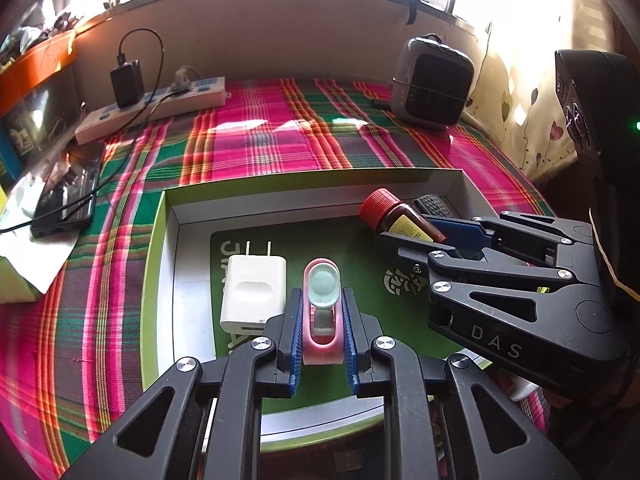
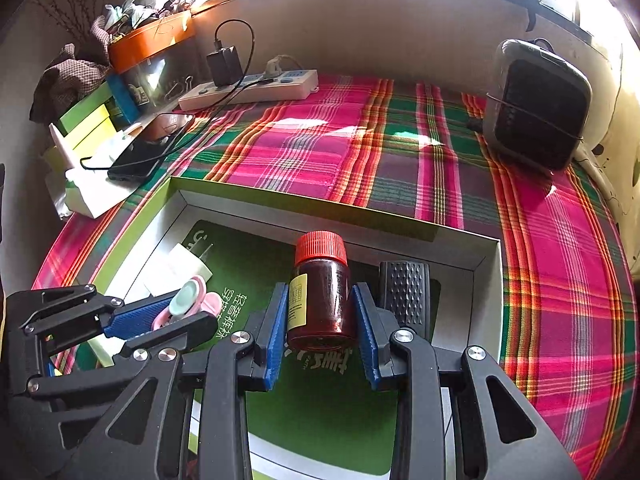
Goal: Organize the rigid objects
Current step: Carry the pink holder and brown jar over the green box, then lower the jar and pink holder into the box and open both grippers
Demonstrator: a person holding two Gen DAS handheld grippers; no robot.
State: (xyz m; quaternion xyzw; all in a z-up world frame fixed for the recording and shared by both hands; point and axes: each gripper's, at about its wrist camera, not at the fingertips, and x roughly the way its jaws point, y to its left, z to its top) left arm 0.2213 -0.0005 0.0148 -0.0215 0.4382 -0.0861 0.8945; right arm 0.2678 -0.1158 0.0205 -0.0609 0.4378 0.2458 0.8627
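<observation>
Left wrist view: a plaid cloth (image 1: 280,136) in pink, green and orange covers the surface, with sunlight falling in patches from a window behind the far wall. On the cloth lies a shallow open box (image 1: 158,264) with a green rim, white walls and a green printed floor. The left gripper (image 1: 320,312) has its blue pads against both sides of a pink holder with a pale green top (image 1: 322,304), pinching it just over the box floor. A white charger plug (image 1: 252,292) lies just to its left, prongs pointing far. At the right, the right gripper (image 1: 424,236) grips a brown bottle with a red cap (image 1: 394,214), with a black ribbed item (image 1: 434,204) beside it in the far right corner of the box. Farther off are a white power strip (image 1: 160,108) with a black adapter (image 1: 127,82) at far left, a phone (image 1: 66,188) on paper at the left edge, and a grey speaker-like device (image 1: 432,80) at far right.

Right wrist view: the right gripper (image 2: 322,320) closes its blue pads on the bottle (image 2: 322,296), which lies near the box's far wall (image 2: 360,236); the ribbed item (image 2: 404,292) lies just right of it. At lower left, the left gripper (image 2: 176,312) clamps the pink holder (image 2: 192,296), with the charger plug (image 2: 188,266) beyond it. An orange tray (image 2: 152,40) of clutter and stacked boxes (image 2: 92,116) sit at far left.
</observation>
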